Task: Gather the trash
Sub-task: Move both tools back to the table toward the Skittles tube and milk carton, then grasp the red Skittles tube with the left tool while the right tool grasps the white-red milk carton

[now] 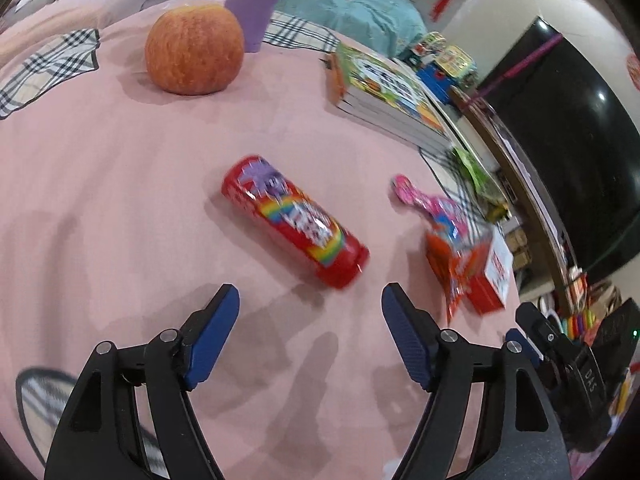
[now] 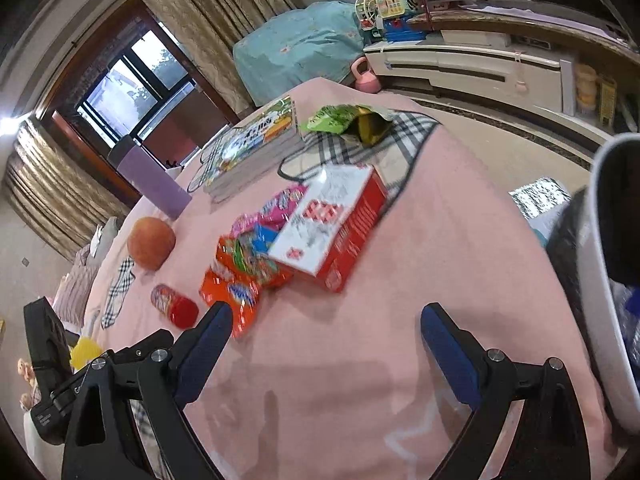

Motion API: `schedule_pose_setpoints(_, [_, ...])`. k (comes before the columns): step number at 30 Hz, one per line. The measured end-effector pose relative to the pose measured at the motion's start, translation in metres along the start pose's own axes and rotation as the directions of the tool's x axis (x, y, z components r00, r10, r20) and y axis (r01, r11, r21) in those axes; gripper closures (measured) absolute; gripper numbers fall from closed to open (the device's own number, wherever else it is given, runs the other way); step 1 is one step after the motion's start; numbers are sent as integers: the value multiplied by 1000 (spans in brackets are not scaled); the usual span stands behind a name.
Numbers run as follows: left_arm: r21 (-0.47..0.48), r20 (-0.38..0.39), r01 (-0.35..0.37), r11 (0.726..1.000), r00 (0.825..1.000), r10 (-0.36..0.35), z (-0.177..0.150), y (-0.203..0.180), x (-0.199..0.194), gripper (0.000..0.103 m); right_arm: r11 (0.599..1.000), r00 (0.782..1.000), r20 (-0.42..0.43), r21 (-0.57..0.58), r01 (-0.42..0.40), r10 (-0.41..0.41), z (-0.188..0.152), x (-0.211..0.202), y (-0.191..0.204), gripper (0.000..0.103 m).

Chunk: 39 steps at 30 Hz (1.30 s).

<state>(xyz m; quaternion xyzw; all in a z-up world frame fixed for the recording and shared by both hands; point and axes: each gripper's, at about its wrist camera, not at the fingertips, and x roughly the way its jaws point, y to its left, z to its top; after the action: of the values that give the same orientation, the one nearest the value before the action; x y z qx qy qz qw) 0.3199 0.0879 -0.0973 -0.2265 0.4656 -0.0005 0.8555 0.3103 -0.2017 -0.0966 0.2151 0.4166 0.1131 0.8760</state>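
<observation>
A pink cloth covers the bench, with an apple and a stack of books at its far side and a white bin at the right edge. The left claw stands wide and empty just short of a red candy tube lying on its side. The right claw is also wide and empty, near orange and pink wrappers that touch a red and white box, with a green bag farther back

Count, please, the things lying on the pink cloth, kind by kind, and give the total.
Apple: 1
Red tube: 1
Snack wrappers: 3 (orange, pink, green)
Red box: 1
Book stack: 1
Purple bottle: 1
Total: 8
</observation>
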Motion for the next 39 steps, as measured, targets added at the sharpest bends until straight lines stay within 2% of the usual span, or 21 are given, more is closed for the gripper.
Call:
schedule_pose_setpoints(7, [-30,3,-17,999,1000,17,24,-3,14,25,1000,1000,5,-2,26,-26,23,21,5,7])
schedule_pose_setpoints(12, [11,29,-93,996,995,93,31,-13,26,26,997,997,-14,-28,72,-72,31,39,3,8])
schedule_pose_setpoints(13, [25,37,-115,993,993,114,31,-16,28,29,995,996,-6,-46,83,-83,32,41,4,8])
schedule_pose_setpoints(14, [38,47,-141,989,989,139,31,-19,29,38,994,996,-4,-57,89,-89,32,41,4,9])
schedule_pose_setpoints(15, [51,51,-157,986,987,154,31,-21,32,42,993,995,-4,-71,97,-98,32,42,5,10])
schedule_pose_setpoints(17, [67,61,-161,985,986,157,29,-24,32,50,989,993,-1,-94,115,-115,31,42,7,20])
schedule_pose_setpoints(20, [93,57,-144,985,989,139,24,-31,32,64,989,996,-12,-123,85,-87,32,42,7,33])
schedule_pose_setpoints(23, [122,35,-104,987,994,101,15,-37,28,70,985,997,-27,-161,62,-68,31,37,10,44])
schedule_pose_setpoints(25, [150,23,-81,985,997,78,7,-43,23,70,981,998,-38,-187,49,-58,29,29,12,50])
schedule_pose_setpoints(29, [217,-8,-26,976,1000,29,-12,-54,11,71,977,997,-60,-212,28,-41,22,11,9,52])
schedule_pose_setpoints(34, [302,-41,7,953,999,6,-36,-62,-8,71,973,996,-83,-230,-8,-12,6,-20,0,52])
schedule_pose_setpoints(39, [330,-78,21,944,997,4,-56,-57,-9,71,968,994,-99,-251,26,-52,-15,-32,-4,52])
